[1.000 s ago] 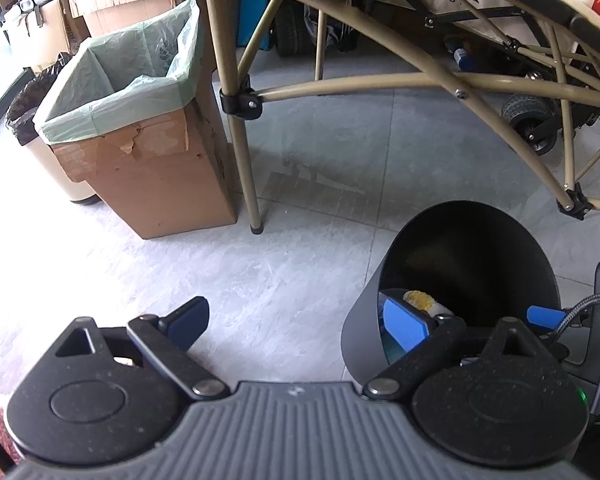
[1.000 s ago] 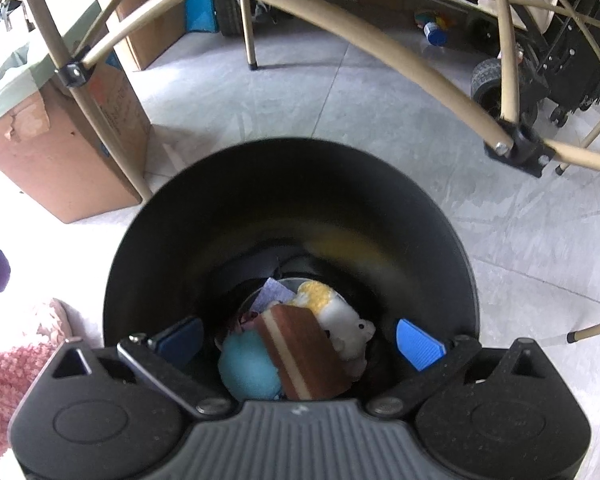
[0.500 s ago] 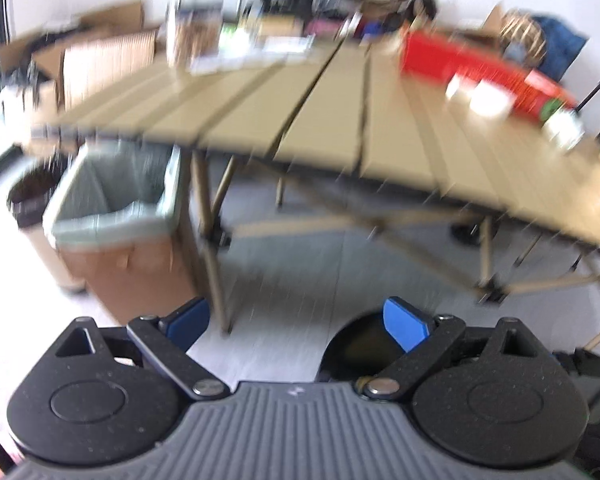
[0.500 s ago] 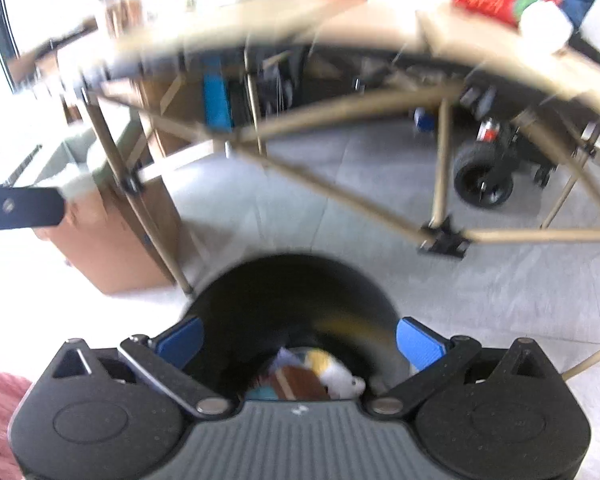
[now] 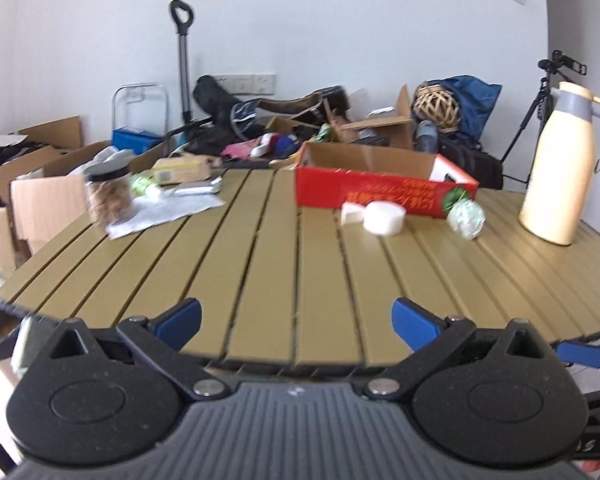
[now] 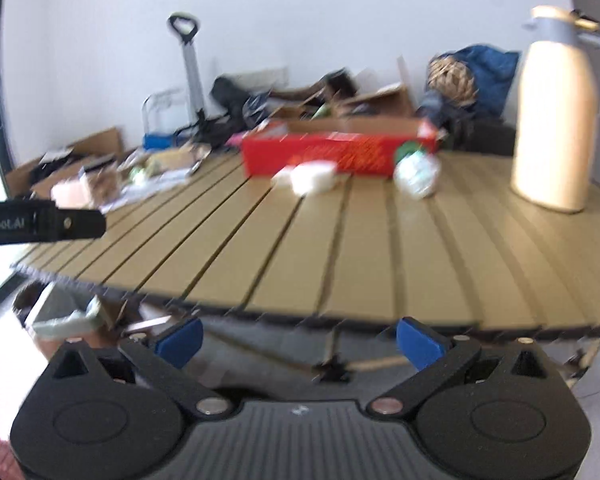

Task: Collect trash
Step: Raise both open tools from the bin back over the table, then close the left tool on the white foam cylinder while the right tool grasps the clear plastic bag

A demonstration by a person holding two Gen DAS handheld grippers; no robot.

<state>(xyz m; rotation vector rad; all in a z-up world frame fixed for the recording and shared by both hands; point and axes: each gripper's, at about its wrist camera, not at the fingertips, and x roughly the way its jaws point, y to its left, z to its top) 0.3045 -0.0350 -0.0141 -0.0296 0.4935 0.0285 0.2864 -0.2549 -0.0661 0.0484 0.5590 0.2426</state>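
Both views look across a tan slatted table [image 5: 300, 264]. On it, far from me, lie a white round roll [image 5: 384, 218] with a white scrap beside it and a crumpled green-white wrapper [image 5: 466, 220]; they appear blurred as the roll [image 6: 312, 176] and wrapper [image 6: 416, 176] in the right wrist view. My left gripper [image 5: 296, 320] hovers over the table's near edge, its jaws opening with nothing between them. My right gripper [image 6: 300, 340] is open and empty, just below and in front of that edge.
A red cardboard box [image 5: 380, 192] stands behind the trash, a cream thermos jug [image 5: 560, 168] at the right, a snack jar [image 5: 110, 196] on a paper sheet [image 5: 168, 212] at the left. Boxes and bags crowd the back wall. A lined carton [image 6: 60, 316] sits under the table.
Both grippers have risen from the black bin on the floor to table height and tilted up. The bin has left both views; the tabletop now fills them.
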